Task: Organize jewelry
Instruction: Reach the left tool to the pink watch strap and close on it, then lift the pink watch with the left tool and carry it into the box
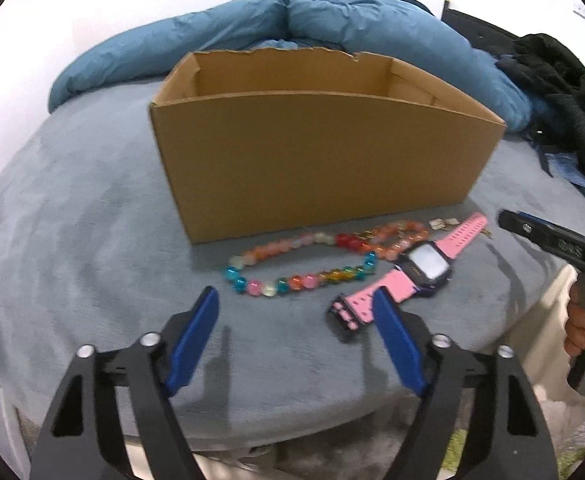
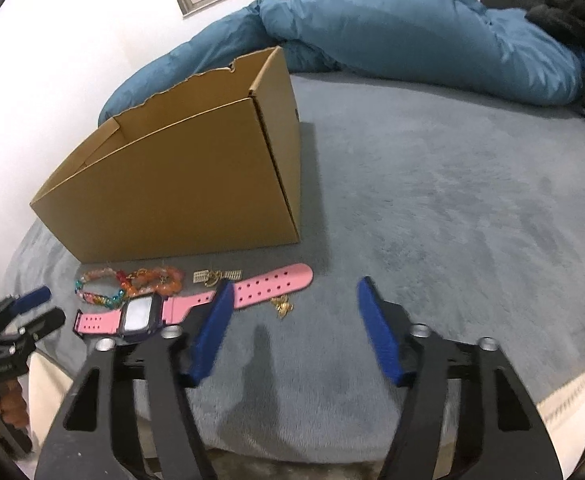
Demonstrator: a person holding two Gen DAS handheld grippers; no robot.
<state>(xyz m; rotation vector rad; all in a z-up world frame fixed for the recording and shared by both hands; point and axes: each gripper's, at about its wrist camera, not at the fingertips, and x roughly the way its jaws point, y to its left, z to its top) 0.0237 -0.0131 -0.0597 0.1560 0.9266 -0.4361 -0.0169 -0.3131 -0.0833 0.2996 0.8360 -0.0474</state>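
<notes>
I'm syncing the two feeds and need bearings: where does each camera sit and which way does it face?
Left wrist: sits on the left gripper, low over the bed, facing the cardboard box broadside with the bead bracelets ahead; its blue fingers show, the right gripper at the edge.
Right wrist: sits on the right gripper, further right, facing the box corner; the left gripper shows at left.
Shared: box, bracelets, pink watch, blue duvet.

Both views are evenly and brightly lit, and the white wall (image 1: 92,20) is nearly washed out. Soft shadows are cast onto the grey bed cover (image 2: 452,208) beneath each hand-held gripper. Strong fisheye bending and dark vignetting are seen at the edges. Slight motion blur is noted on the bead necklace (image 1: 292,276).
</notes>
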